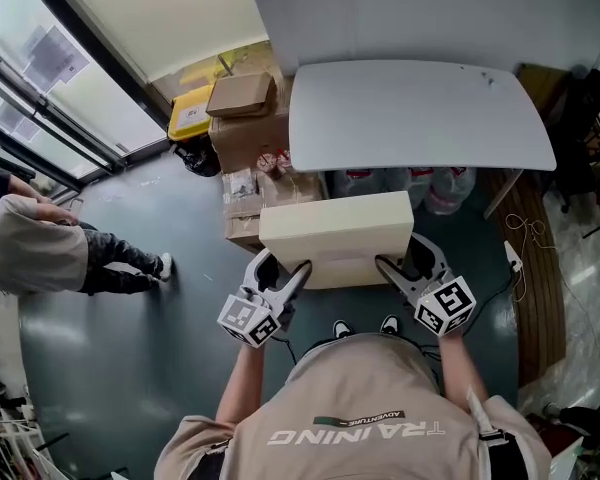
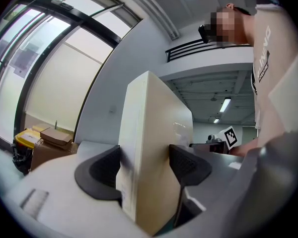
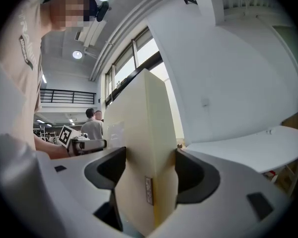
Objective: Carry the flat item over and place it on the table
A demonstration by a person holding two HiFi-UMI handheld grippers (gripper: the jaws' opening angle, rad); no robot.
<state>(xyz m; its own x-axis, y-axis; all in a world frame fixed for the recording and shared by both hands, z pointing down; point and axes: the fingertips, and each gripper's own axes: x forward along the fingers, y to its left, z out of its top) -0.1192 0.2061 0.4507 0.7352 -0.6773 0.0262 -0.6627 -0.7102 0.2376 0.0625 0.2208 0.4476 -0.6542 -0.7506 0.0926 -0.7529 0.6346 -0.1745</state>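
A flat cream box [image 1: 335, 236] hangs in the air in front of me, just short of the white table [image 1: 420, 118]. My left gripper [image 1: 280, 280] is shut on the box's left end, and my right gripper [image 1: 398, 268] is shut on its right end. In the left gripper view the cream box [image 2: 151, 148] stands edge-on with both dark pads [image 2: 186, 165] pressed to its faces. The right gripper view shows the same: the box [image 3: 144, 152] is clamped between the pads [image 3: 191, 175], and the table [image 3: 248, 150] lies beyond at the right.
Cardboard boxes [image 1: 245, 128] and a yellow bin [image 1: 190, 113] are stacked left of the table. Bottles [image 1: 435, 186] sit under its front edge. A person [image 1: 40, 248] crouches on the floor at far left. A wooden board [image 1: 535, 268] with cables lies along the right.
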